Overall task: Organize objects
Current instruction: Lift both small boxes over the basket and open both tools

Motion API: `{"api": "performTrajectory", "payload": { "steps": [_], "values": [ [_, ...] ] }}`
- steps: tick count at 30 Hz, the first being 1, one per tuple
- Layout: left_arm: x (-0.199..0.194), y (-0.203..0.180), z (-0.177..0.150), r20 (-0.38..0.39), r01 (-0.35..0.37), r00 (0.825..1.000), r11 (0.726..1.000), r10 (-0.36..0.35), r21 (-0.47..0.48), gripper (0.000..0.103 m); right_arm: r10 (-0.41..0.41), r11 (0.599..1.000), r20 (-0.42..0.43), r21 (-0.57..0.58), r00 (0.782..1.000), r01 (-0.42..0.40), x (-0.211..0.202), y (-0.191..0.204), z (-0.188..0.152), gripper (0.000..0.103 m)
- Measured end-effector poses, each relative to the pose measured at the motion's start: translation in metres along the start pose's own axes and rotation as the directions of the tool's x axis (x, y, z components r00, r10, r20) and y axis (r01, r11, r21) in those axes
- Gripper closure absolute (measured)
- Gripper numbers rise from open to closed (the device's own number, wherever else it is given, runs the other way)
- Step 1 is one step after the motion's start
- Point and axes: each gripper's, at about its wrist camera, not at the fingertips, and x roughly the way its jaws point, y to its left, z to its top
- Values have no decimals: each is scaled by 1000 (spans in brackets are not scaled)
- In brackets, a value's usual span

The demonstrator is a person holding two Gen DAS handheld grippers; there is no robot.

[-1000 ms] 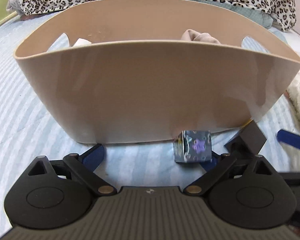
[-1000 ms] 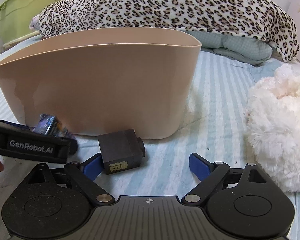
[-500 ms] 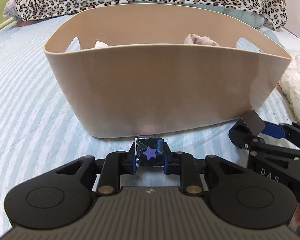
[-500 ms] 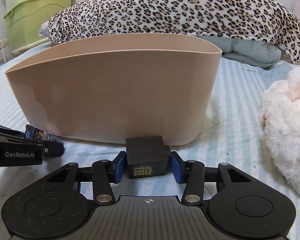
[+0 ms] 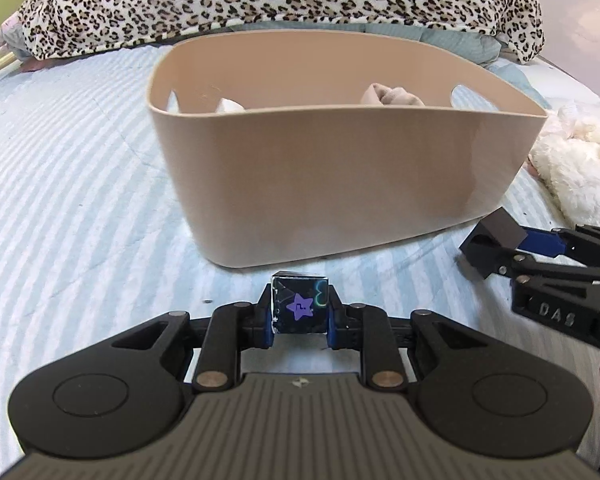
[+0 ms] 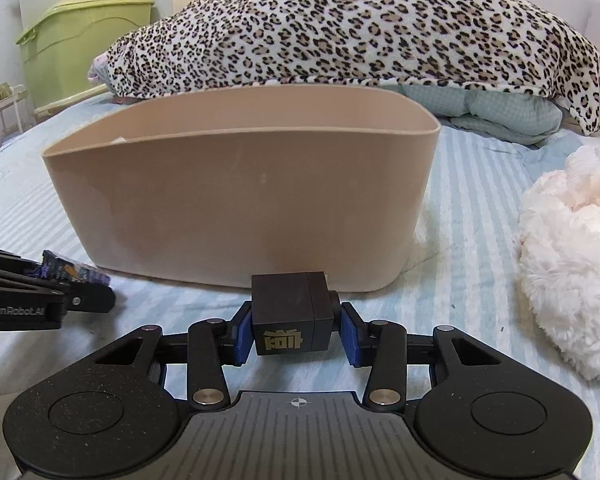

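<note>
A beige plastic basket [image 5: 340, 184] stands on the striped bed, also in the right wrist view [image 6: 236, 208]. It holds a beige cloth [image 5: 392, 96] and a white item [image 5: 230, 105]. My left gripper [image 5: 300, 312] is shut on a small dark cube with a purple star [image 5: 299, 307], held in front of the basket. My right gripper [image 6: 294, 326] is shut on a dark grey cube with a gold mark [image 6: 290, 314], also before the basket. The grey cube shows at the right of the left wrist view [image 5: 492, 240].
A leopard-print blanket [image 6: 360, 32] lies behind the basket over a pale green quilt [image 6: 500, 112]. A white fluffy toy [image 6: 572, 264] lies to the right. A green storage bin [image 6: 80, 40] stands at the far left. The bed sheet [image 5: 80, 200] is blue-striped.
Both grippers closed on their cubes about half a second ago and have since lifted and pulled back from the basket, which now looks smaller and lower.
</note>
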Motion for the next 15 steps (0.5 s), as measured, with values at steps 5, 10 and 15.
{"api": "performTrajectory", "payload": {
  "steps": [5, 10, 15],
  "values": [
    [-20, 6, 1, 32, 19, 999, 1000, -19, 17, 78, 6, 1000, 35, 10, 999, -6, -21, 1, 4, 62],
    [-44, 6, 5, 79, 45, 996, 998, -48, 50, 78, 12, 1000, 74, 19, 997, -13, -42, 1, 10, 62],
    [-64, 5, 9, 120, 66, 990, 994, -76, 83, 78, 15, 1000, 129, 24, 992, -18, -63, 1, 20, 62]
  ]
}}
